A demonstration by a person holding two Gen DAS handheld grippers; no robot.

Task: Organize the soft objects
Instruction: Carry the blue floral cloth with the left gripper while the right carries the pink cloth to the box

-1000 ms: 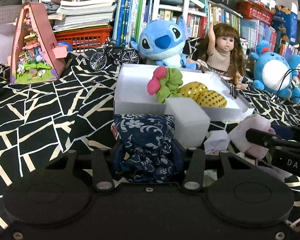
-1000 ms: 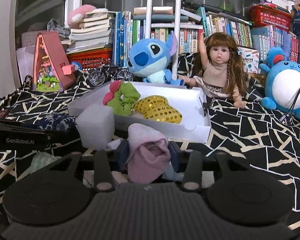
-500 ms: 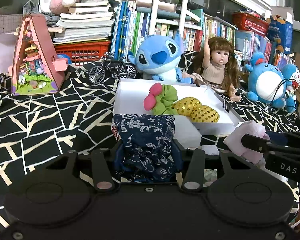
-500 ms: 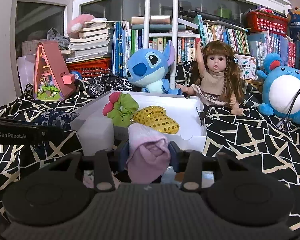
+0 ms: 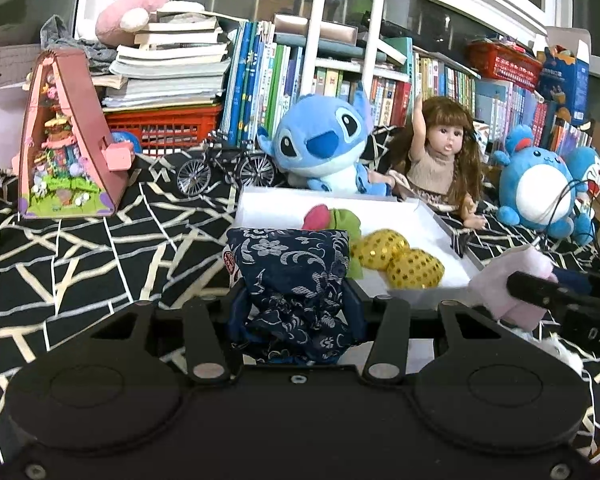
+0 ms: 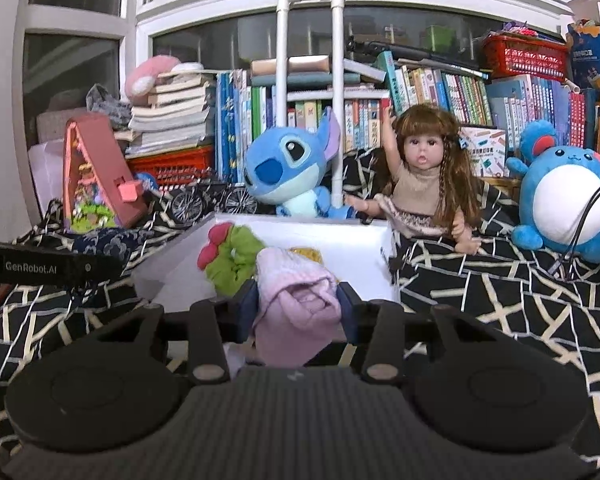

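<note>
Between the left gripper's (image 5: 296, 300) closed fingers a navy floral pouch (image 5: 288, 268) is pinched upright; a pink cloth (image 6: 296, 300) is clamped likewise in the right gripper (image 6: 296, 312). Straight ahead of both, just beyond the held items, the white box (image 5: 444, 232) is seen, its long side crosswise, with a green scrunchie (image 5: 346, 222) and gold sequin pieces (image 5: 400, 260) inside.
</note>
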